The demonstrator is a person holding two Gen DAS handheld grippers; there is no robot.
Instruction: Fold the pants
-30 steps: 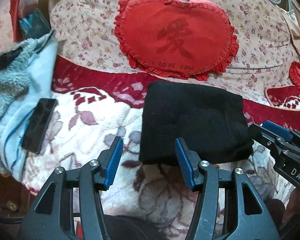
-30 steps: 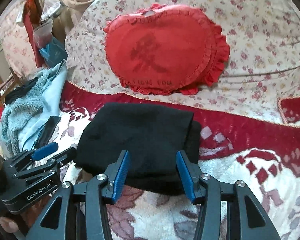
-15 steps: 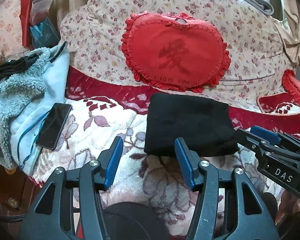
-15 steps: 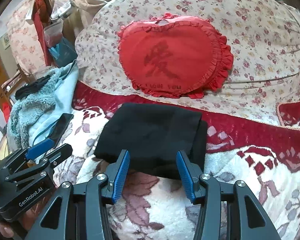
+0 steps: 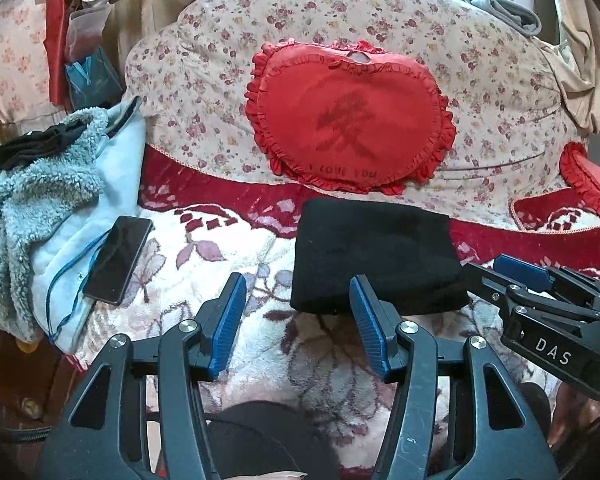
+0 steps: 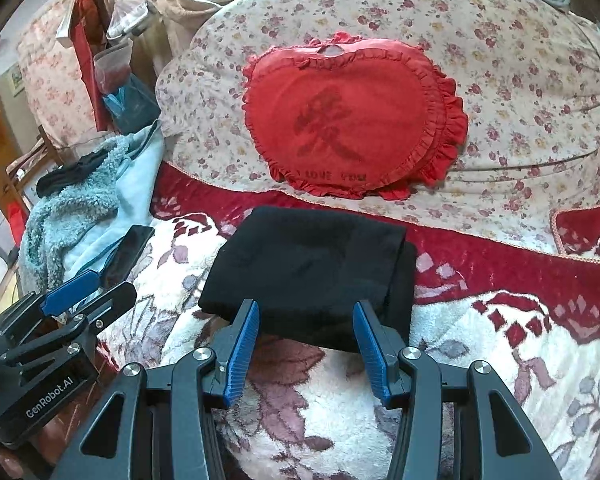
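The black pants (image 5: 376, 256) lie folded into a compact rectangle on the red and white floral blanket (image 5: 228, 264); they also show in the right wrist view (image 6: 312, 268). My left gripper (image 5: 298, 308) is open and empty, just short of the pants' near left corner. My right gripper (image 6: 306, 334) is open and empty, just short of the pants' near edge. In the left wrist view the right gripper (image 5: 512, 276) sits apart at the pants' right side. In the right wrist view the left gripper (image 6: 84, 292) sits to the pants' left.
A red heart-shaped pillow (image 5: 352, 116) leans on a floral cushion (image 5: 204, 92) behind the pants. A black phone (image 5: 118, 260) lies on a light blue fleece garment (image 5: 40, 200) at the left. A second red pillow (image 5: 588, 184) is at the right.
Both grippers have drawn back and up from the folded pants, which now look smaller and farther away. The pants have not moved. Both grippers stay open.
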